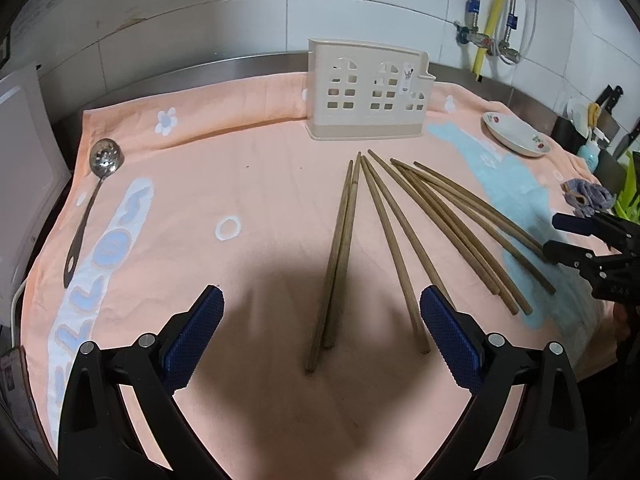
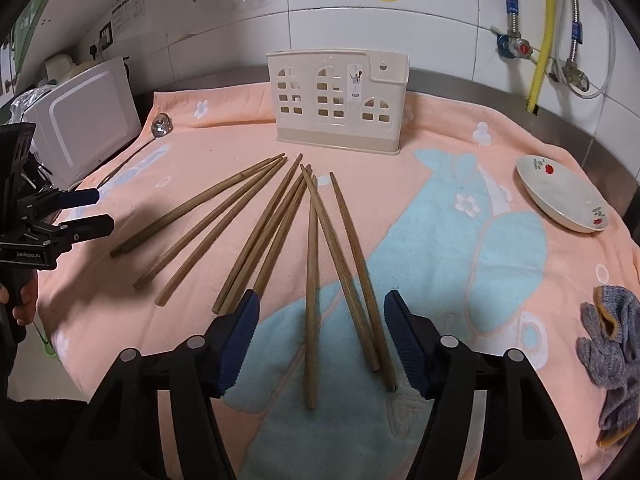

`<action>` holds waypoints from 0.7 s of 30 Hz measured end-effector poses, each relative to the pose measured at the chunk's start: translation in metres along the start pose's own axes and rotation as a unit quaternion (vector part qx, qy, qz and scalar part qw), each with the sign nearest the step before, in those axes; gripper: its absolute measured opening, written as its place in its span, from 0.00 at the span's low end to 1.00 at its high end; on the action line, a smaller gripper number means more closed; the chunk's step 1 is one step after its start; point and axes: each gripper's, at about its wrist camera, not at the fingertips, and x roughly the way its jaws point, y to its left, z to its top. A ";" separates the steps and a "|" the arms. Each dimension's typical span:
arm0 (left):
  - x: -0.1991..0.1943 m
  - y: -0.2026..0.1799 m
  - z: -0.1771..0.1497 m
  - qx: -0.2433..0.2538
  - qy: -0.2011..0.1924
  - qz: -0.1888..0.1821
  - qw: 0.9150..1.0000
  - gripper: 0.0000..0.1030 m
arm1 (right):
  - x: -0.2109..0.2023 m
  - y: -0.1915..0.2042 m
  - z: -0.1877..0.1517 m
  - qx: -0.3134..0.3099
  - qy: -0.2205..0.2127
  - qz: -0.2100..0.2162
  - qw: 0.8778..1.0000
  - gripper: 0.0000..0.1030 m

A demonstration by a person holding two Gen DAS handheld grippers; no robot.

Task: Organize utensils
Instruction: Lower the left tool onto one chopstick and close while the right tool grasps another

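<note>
Fanning out w/ thin tips toward the holder (image 2: pixel 338 104), chopsticks (image 2: pixel 312 280) lie flat — both grippers (image 1: pixel 320 320) (image 2: pixel 320 332) apart, gripping nothing.

Chopsticks (image 2: pixel 280 240) before holder (image 2: pixel 338 100)

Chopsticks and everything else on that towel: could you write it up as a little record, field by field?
surface: peach towel with a blue pattern
chopsticks: wooden, loose, fanned out flat
holder: beige, upright behind them
spoon: metal, slotted, on the left
dish: white, flowered, on the right
glove: grey knit, right edge
left gripper: open, chopstick ends between its pads
right gripper: open over three chopstick ends
</note>
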 end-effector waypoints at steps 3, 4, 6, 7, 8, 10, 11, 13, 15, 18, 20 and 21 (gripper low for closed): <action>0.004 0.003 0.004 0.007 0.006 -0.003 1.000 0.89 | 0.005 -0.003 0.001 -0.002 0.003 0.003 1.000 0.56; 0.007 0.004 0.006 0.008 0.010 -0.005 1.000 0.87 | 0.006 -0.004 0.002 -0.002 0.005 0.005 1.000 0.52; 0.010 0.007 0.009 0.011 0.012 -0.003 1.000 0.85 | 0.011 -0.006 0.003 -0.001 0.012 0.011 1.000 0.48; 0.012 0.008 0.010 0.015 0.014 -0.002 1.000 0.82 | 0.013 -0.007 0.003 -0.003 0.014 0.013 1.000 0.46; 0.015 0.009 0.012 0.021 0.017 0.000 1.000 0.78 | 0.015 -0.006 0.004 -0.004 0.016 0.015 1.000 0.46; 0.020 0.010 0.014 0.030 0.024 -0.003 0.999 0.70 | 0.018 -0.006 0.004 -0.007 0.019 0.018 1.000 0.42; 0.023 0.010 0.015 0.033 0.029 -0.003 0.999 0.65 | 0.020 -0.005 0.005 -0.011 0.022 0.020 0.999 0.39; 0.028 0.011 0.015 0.040 0.038 -0.002 0.998 0.57 | 0.022 -0.004 0.005 -0.016 0.025 0.023 0.999 0.37; 0.034 0.011 0.014 0.044 0.047 -0.006 0.998 0.47 | 0.025 -0.004 0.007 -0.020 0.027 0.024 0.999 0.35; 0.041 0.009 0.014 0.053 0.061 -0.022 0.996 0.31 | 0.029 -0.004 0.009 -0.023 0.031 0.025 0.999 0.30; 0.044 0.006 0.013 0.062 0.066 -0.029 0.996 0.23 | 0.032 -0.004 0.009 -0.025 0.036 0.026 0.999 0.27; 0.046 0.005 0.013 0.065 0.068 -0.030 0.995 0.21 | 0.034 -0.004 0.010 -0.027 0.037 0.025 0.999 0.27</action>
